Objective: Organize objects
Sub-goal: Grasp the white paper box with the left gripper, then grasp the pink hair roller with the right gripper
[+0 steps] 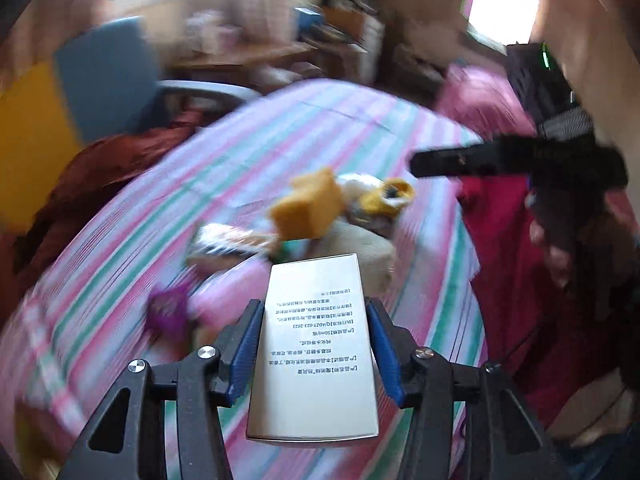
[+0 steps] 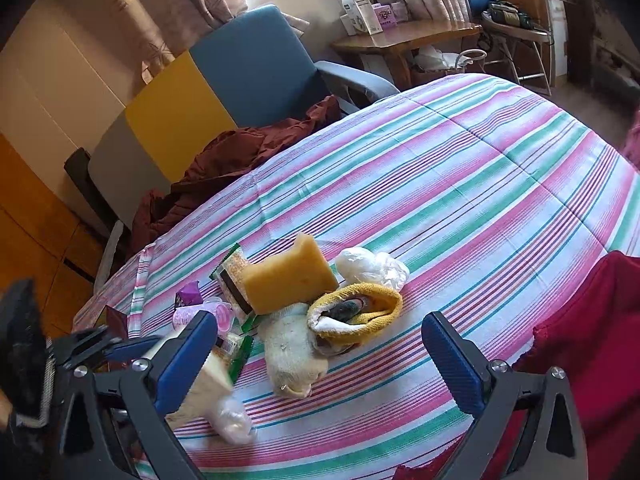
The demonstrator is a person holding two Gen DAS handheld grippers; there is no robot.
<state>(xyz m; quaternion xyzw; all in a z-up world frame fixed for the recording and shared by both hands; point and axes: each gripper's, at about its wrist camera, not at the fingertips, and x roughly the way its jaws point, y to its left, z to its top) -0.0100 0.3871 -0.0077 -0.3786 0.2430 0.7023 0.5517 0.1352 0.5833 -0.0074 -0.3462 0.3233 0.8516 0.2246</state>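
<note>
My left gripper (image 1: 314, 330) is shut on a white printed box (image 1: 316, 344) and holds it above the striped bed cover (image 1: 360, 120). In the right wrist view the left gripper (image 2: 132, 346) shows at the left with the box (image 2: 200, 384). My right gripper (image 2: 320, 344) is open and empty above a pile: a yellow sponge (image 2: 288, 276), a yellow-and-white sock (image 2: 360, 308), a beige sock (image 2: 296, 356), a white plastic bag (image 2: 372, 266) and a green snack packet (image 2: 230, 268). The sponge (image 1: 308, 204) and the right gripper (image 1: 480, 160) also show in the blurred left wrist view.
A purple packet (image 2: 190, 294) and a pink cup (image 2: 200, 314) lie left of the pile. A dark red garment (image 2: 224, 164) and a blue chair (image 2: 260, 64) are beyond the bed. A red cloth (image 2: 592, 340) lies at the right. A wooden desk (image 2: 408, 38) stands at the back.
</note>
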